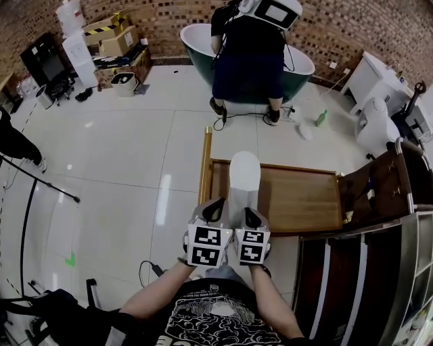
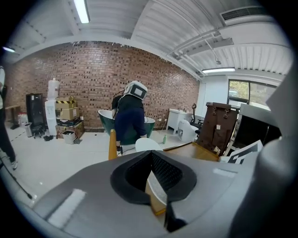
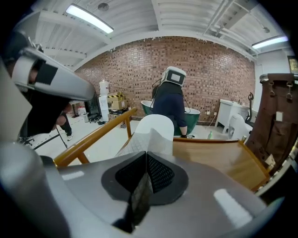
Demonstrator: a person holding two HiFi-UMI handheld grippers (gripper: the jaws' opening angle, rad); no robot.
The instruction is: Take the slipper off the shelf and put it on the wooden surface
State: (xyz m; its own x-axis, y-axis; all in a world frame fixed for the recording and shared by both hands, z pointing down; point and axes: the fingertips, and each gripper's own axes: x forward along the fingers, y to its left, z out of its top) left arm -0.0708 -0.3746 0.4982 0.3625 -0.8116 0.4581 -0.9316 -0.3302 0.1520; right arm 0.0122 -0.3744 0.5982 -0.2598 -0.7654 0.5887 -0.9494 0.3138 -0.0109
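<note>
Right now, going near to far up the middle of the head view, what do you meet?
The left gripper and right gripper side by side → white slipper → standing person → green bathtub → brick wall.

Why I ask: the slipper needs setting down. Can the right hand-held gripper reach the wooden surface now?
Probably yes: the right hand-held gripper, shut on the slipper, is over the wooden surface, with nothing between.
</note>
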